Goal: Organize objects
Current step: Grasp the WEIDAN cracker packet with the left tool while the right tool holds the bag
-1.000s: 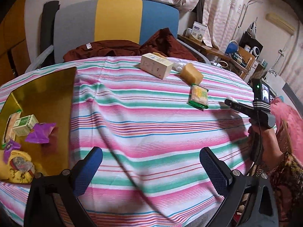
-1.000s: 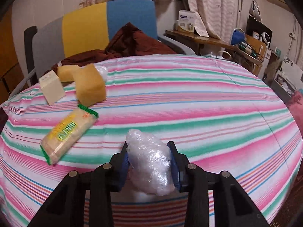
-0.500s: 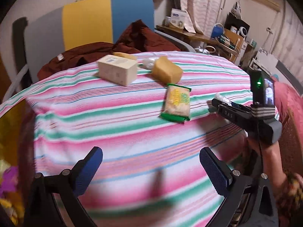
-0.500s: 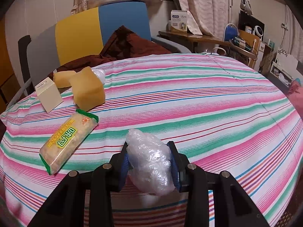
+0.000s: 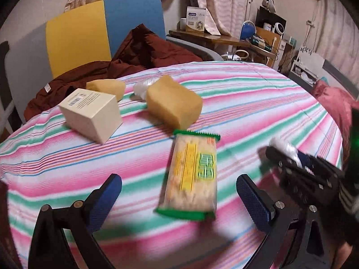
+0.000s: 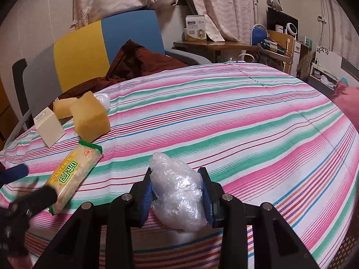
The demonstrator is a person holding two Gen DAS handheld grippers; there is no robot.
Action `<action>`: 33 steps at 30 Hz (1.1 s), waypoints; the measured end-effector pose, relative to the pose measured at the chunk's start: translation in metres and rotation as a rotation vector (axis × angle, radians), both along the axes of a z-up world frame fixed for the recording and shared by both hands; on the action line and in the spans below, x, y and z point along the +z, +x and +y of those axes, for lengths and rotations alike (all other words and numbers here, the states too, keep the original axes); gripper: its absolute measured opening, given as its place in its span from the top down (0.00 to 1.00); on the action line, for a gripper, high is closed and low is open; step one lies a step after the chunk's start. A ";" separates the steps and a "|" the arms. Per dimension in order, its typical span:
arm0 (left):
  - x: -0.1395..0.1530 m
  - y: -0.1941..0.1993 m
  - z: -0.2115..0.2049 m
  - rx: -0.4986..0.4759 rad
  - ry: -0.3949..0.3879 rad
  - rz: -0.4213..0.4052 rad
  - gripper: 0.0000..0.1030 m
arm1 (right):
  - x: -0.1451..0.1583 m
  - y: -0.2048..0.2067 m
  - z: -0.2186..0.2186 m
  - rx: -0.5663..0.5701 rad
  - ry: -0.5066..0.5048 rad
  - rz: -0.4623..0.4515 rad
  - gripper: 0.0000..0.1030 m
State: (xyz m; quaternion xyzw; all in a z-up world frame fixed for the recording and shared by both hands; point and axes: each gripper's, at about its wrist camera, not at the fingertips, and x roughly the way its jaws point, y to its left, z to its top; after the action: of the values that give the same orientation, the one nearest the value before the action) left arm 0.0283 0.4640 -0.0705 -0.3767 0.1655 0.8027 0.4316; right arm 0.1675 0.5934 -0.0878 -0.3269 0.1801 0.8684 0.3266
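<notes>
A plastic bag (image 6: 179, 192) sits clamped between the right gripper's (image 6: 177, 192) fingers above the striped bench (image 6: 246, 121), while the left gripper's (image 5: 179, 192) fingers gape wide around a cracker pack (image 5: 190, 174).

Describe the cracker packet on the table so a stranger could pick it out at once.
Start at the round table under the striped cloth. Near its front edge, between the open left gripper pads, lies the cracker packet, flat on the cloth. Unlike the plain cream box and yellow sponge behind it, it is a long clear wrapper with green ends and a yellow label.
</notes>
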 end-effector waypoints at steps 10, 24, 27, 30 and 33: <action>-0.021 0.002 0.014 -0.062 -0.031 -0.031 0.46 | -0.001 0.001 0.000 -0.006 0.008 -0.003 0.63; -0.019 0.005 -0.029 0.023 0.028 -0.021 0.52 | 0.000 0.000 -0.004 -0.016 0.036 -0.018 0.63; -0.018 0.004 -0.044 0.054 0.044 -0.024 0.52 | 0.002 0.000 -0.008 -0.018 0.060 -0.015 0.63; -0.016 0.005 -0.057 0.083 0.068 -0.021 0.52 | 0.010 0.002 -0.019 0.010 0.121 0.017 0.63; -0.013 0.007 -0.070 0.107 0.091 -0.011 0.52 | 0.017 0.001 -0.034 0.061 0.188 0.041 0.63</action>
State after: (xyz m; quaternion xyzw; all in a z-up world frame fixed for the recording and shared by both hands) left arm 0.0357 0.3938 -0.0833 -0.3695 0.1060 0.8291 0.4059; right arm 0.1689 0.5595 -0.0712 -0.2821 0.0944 0.8976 0.3253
